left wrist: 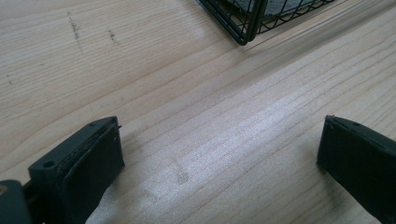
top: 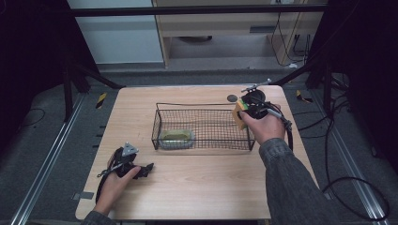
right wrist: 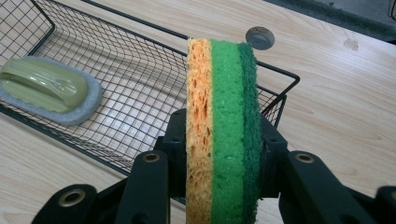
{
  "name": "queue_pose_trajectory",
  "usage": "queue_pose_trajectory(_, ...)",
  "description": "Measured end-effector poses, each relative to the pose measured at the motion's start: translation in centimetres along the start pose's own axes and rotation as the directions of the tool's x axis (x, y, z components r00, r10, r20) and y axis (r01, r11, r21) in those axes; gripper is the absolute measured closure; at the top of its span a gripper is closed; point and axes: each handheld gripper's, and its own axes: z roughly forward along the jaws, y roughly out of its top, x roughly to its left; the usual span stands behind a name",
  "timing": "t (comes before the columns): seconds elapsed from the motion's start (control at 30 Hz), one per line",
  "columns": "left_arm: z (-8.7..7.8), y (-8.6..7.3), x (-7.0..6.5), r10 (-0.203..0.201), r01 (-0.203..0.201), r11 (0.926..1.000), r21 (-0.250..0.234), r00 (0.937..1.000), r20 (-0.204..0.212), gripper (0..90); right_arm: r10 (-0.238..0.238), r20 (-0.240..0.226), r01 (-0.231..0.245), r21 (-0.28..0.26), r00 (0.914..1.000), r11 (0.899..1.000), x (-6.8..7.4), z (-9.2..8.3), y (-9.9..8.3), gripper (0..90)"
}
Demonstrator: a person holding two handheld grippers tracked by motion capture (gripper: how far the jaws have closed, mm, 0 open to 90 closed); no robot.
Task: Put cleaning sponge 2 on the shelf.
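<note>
Right gripper [right wrist: 223, 154], clamped on the sponge [right wrist: 223, 116], hung at the wire basket [top: 202, 104] rim; release inside likely followed. Left gripper [left wrist: 219, 154] rested with jaws apart.

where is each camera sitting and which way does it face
High view: above the person's side, looking forward and down on the table; both forearms, left claw, right claw.
Left gripper view: on the left claw, facing bare wood; two open jaws.
Right gripper view: on the right claw, facing the wire basket; jaws clamp a sponge.
Shared: the basket and scrubber.
</note>
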Motion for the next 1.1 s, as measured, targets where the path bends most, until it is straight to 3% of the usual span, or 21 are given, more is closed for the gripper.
queue_pose_trajectory(0.5,0.0,0.0,0.0,0.0,0.0,1.0,-0.002,1.0,0.0,0.0,0.012,0.017,-0.013,0.027,0.9998,1.0,-0.5,1.8,-0.3,64.6)
queue_pose_trajectory(1.1,0.1,0.1,0.1,0.003,-0.003,1.0,-0.002,1.0,0.005,0.0,0.071,0.033,-0.073,0.077,0.9969,0.994,-1.8,5.7,-0.6,64.6)
